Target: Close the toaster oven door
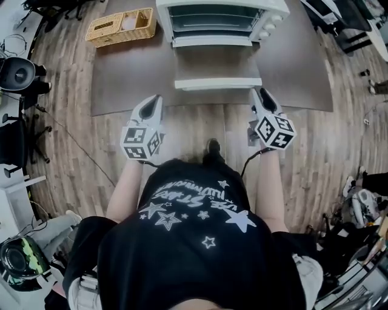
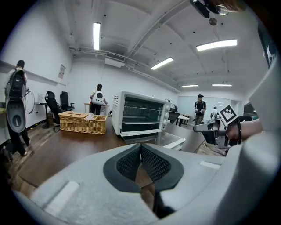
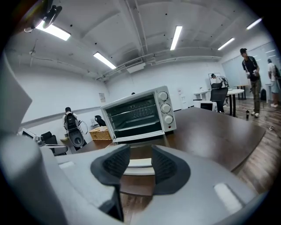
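A white toaster oven (image 1: 221,18) stands at the far middle of the dark table (image 1: 121,79). Its glass door (image 1: 217,63) hangs open and lies flat toward me, with the white handle (image 1: 218,83) along the near edge. My left gripper (image 1: 156,100) hovers at the table's front edge, left of the door, its pads touching and holding nothing. My right gripper (image 1: 259,94) is just right of the handle's end, open and empty. In the right gripper view the handle (image 3: 139,163) shows through the gap between the pads. The left gripper view has the oven (image 2: 140,115) ahead.
A wicker basket (image 1: 121,26) holding a tissue box sits on the table left of the oven. Office chairs and gear crowd the floor at left (image 1: 18,75) and right. People (image 2: 99,99) stand in the background of both gripper views.
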`<state>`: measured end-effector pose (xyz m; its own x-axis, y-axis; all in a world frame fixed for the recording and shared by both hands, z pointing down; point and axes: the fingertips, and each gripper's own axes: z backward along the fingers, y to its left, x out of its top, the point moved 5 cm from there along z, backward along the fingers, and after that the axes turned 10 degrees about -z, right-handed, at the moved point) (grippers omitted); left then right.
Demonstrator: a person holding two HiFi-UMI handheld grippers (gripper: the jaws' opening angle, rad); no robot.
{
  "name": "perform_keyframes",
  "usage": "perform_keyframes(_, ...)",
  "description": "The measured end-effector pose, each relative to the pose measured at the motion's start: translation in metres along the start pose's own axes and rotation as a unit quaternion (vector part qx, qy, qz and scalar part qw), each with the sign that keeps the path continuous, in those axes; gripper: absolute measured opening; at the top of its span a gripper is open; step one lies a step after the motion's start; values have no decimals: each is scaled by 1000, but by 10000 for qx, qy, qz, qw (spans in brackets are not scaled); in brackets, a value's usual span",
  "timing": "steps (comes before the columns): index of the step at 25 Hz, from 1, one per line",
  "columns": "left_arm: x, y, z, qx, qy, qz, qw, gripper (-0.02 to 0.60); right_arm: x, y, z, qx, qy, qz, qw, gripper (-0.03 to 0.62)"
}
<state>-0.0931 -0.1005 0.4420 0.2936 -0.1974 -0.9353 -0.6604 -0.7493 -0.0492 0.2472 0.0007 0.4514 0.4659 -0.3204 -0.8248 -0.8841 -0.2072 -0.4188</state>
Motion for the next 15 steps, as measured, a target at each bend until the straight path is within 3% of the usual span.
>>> perform_keyframes(7,3,-33,-24,306,208,50,9993,11,-2,-39,-29,220,476,164,9985,155)
perform_keyframes(15,-10,-61,-30,684,462,224,9963,11,-33,-60,-49,545,1208,158,9910,155)
